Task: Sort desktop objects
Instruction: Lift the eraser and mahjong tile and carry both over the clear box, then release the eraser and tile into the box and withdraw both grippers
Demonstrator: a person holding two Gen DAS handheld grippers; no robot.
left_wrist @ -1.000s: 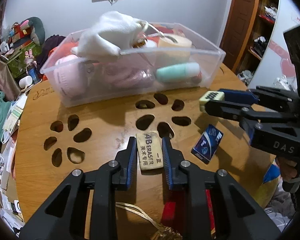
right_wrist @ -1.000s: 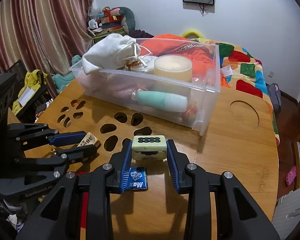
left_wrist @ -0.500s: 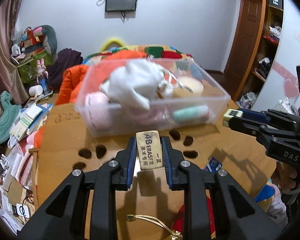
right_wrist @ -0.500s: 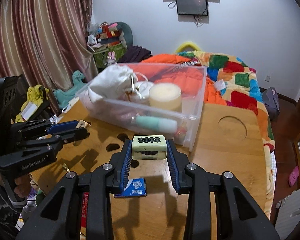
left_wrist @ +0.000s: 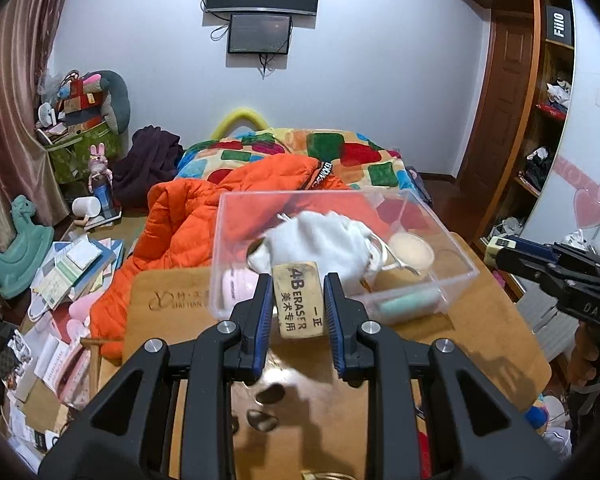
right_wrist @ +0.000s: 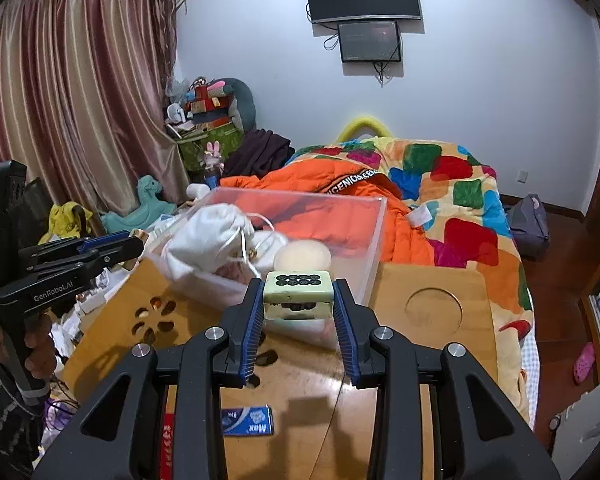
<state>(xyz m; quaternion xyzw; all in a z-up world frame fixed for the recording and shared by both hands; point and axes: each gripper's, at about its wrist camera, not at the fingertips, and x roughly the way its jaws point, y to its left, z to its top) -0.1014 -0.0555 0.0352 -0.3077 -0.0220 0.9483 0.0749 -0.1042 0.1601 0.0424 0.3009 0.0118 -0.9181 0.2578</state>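
Observation:
My left gripper [left_wrist: 297,300] is shut on a beige 4B eraser [left_wrist: 298,305] and holds it high above the wooden table [left_wrist: 480,332], in front of the clear plastic bin [left_wrist: 456,276]. My right gripper [right_wrist: 298,300] is shut on a pale green mahjong-style tile [right_wrist: 298,294] and holds it above the table near the bin's front corner [right_wrist: 374,248]. The bin holds a white cloth pouch [right_wrist: 208,236], a cream round jar [right_wrist: 302,255] and a mint tube [left_wrist: 410,302]. Each gripper shows in the other's view: the right one [left_wrist: 496,246], the left one [right_wrist: 134,240].
A blue card packet [right_wrist: 247,421] lies on the table [right_wrist: 432,360] under my right gripper, with a red item [right_wrist: 167,440] beside it. The table has flower-shaped cutouts [right_wrist: 156,316]. An orange jacket [left_wrist: 188,232] and a colourful bed [right_wrist: 460,208] lie behind the bin.
Both grippers have risen well above the table with their objects and now look down over the bin's rim. The eraser has left the table surface.

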